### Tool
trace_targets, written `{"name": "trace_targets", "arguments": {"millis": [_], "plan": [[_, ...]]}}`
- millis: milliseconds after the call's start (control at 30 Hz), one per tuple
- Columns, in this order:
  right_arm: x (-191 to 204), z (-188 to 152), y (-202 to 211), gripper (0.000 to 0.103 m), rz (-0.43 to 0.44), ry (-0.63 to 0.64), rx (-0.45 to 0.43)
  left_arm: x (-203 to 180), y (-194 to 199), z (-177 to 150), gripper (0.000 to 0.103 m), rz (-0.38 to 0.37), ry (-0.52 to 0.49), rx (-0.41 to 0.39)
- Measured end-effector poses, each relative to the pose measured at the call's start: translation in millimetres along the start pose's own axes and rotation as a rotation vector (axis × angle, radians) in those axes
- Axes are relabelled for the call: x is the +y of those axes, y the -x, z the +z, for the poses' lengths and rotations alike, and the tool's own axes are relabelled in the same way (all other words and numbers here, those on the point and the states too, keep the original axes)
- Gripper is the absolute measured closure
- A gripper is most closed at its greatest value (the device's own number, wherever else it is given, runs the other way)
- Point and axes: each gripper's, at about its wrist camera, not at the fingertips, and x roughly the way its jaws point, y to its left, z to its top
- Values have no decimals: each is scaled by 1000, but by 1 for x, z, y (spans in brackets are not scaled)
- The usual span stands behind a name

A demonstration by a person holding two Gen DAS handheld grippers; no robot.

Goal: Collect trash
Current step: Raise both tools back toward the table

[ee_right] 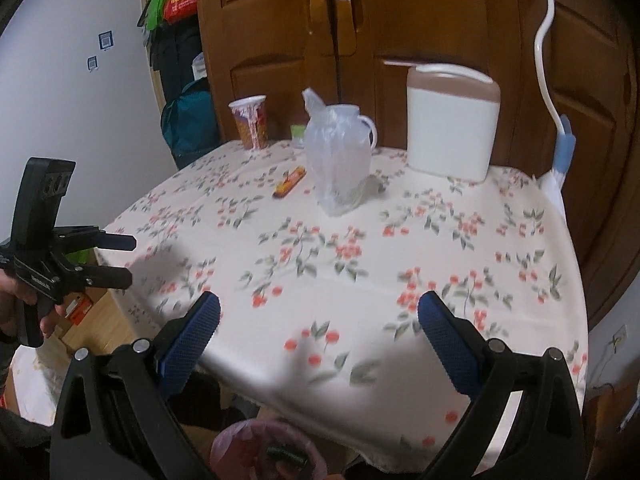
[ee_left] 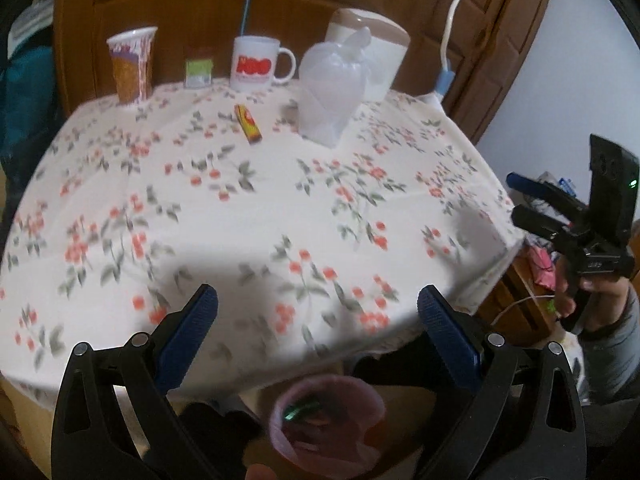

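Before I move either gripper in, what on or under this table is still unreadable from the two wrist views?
- Mug, right wrist view: mostly hidden behind the plastic bag; only the handle shows.
- Small green packet: label too small and blurred in both views.
- Pink bin below the table edge: contents blurred, cut off by the frame bottom.
- Snack wrapper: print illegible.

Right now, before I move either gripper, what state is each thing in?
Left gripper: open, empty.
Right gripper: open, empty.
Snack wrapper: lying flat on the tablecloth.
Plastic bag: standing upright, crumpled.
Paper cup: upright.
Mug: upright.
Pink-lined bin: open, some trash inside.
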Motion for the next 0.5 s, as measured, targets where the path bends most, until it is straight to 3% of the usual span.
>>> {"name": "trace_targets", "arguments": {"millis": [267, 500], "plan": [[-5, 28, -25, 5, -18, 0, -22, 18, -28, 42, 6, 93, -26, -52], [-12, 52, -56, 5, -35, -17, -40, 47, -61, 80, 6, 143, 22, -76]]}}
